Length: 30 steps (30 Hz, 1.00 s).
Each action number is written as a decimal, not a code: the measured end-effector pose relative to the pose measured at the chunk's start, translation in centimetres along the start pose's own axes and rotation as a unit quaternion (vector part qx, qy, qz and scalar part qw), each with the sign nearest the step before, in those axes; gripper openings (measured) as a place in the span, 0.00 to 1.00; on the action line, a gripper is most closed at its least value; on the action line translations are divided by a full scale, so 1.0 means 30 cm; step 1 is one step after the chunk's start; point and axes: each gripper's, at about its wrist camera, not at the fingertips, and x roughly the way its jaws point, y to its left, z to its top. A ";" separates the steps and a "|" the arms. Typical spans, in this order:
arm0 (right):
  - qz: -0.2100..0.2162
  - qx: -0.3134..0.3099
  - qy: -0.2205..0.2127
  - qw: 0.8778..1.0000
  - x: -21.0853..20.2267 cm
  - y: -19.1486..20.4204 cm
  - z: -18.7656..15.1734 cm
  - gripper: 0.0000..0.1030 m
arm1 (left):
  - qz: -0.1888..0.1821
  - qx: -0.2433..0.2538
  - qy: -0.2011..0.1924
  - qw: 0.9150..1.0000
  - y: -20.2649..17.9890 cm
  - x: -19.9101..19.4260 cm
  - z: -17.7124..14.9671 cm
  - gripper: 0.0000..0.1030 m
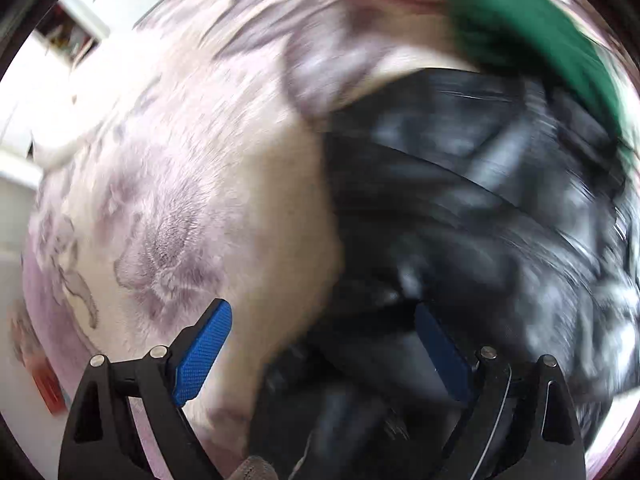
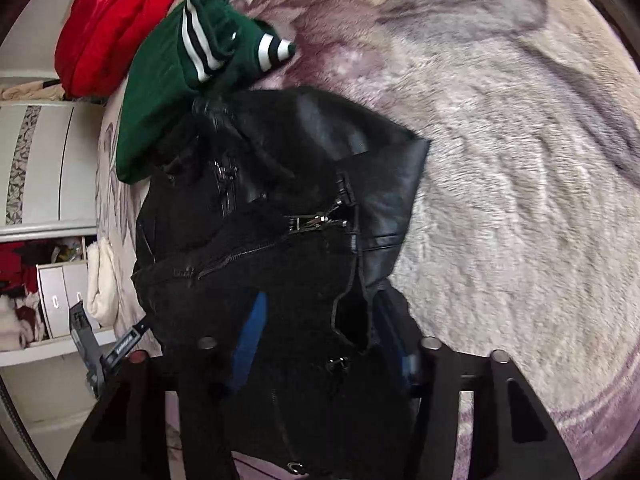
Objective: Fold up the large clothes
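A black leather jacket (image 2: pixel 280 200) with zippers lies bunched on a pale floral blanket (image 2: pixel 500 160). My right gripper (image 2: pixel 316 344) has its blue pads on either side of a fold of the jacket and looks shut on it. In the blurred left wrist view the jacket (image 1: pixel 460 208) fills the right half. My left gripper (image 1: pixel 324 348) is open, its blue pads (image 1: pixel 204 352) wide apart, just above the jacket's near edge and the blanket (image 1: pixel 180 200). Nothing is between its pads.
A folded green garment with white stripes (image 2: pixel 188 72) lies against the jacket's far side, also seen in the left wrist view (image 1: pixel 540 40). A red garment (image 2: pixel 108 28) lies beyond it. White shelves and drawers (image 2: pixel 48 184) stand at the bed's left edge.
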 end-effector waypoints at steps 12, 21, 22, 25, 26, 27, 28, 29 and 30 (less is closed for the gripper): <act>-0.145 -0.057 0.001 0.988 0.153 0.093 -0.034 0.01 | -0.029 -0.034 0.020 0.999 0.085 0.032 -0.029 1.00; -0.153 -0.102 -0.019 0.983 0.026 0.229 -0.058 0.10 | 0.036 0.051 -0.043 0.997 0.010 -0.123 -0.066 1.00; -0.153 -0.113 -0.019 0.982 0.041 0.241 -0.062 0.10 | 0.039 0.050 -0.037 0.997 0.004 -0.091 -0.056 1.00; -0.153 -0.131 -0.006 0.979 0.117 0.256 -0.047 0.10 | 0.041 0.044 -0.022 0.998 0.012 -0.004 -0.017 1.00; -0.153 -0.132 -0.004 0.979 0.140 0.246 -0.045 0.10 | 0.032 0.037 -0.015 0.999 0.011 0.036 0.030 1.00; -0.181 -0.133 0.011 0.974 0.195 0.230 -0.039 0.09 | 0.015 0.021 -0.009 1.000 0.030 0.052 0.025 1.00; -0.204 -0.130 0.029 0.970 0.223 0.198 -0.025 0.01 | -0.006 0.004 -0.005 1.000 0.052 0.066 0.019 1.00; -0.214 -0.121 0.037 0.969 0.268 0.174 -0.022 0.00 | -0.021 -0.007 0.000 1.000 0.068 0.075 0.013 1.00; -0.215 -0.112 0.037 0.970 0.296 0.161 -0.020 0.00 | -0.034 -0.016 0.005 0.999 0.085 0.082 0.010 1.00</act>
